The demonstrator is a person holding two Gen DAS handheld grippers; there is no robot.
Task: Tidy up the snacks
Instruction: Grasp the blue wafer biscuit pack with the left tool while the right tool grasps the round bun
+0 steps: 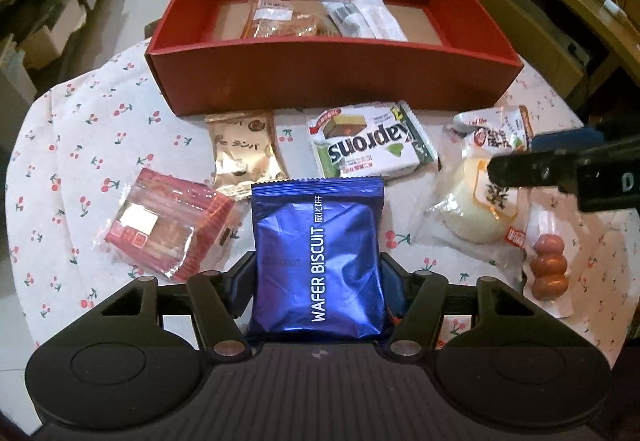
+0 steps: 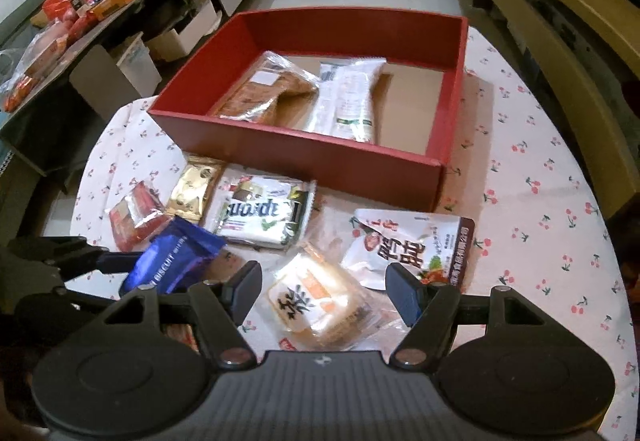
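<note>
Gripping the wafer pack [image 1: 318,261] by its sides, left tongs [image 1: 318,281] clear it for the box [image 1: 332,73]; right tongs [image 2: 322,291] gape over a cake [image 2: 316,301].

The left camera sat low and close over the table [image 1: 72,145], looking straight across at the red box [image 1: 332,81] on the far side. The right camera sat higher, further right, looking down at that box [image 2: 304,165] from an angle. Both saw the same snacks lying near it.
</note>
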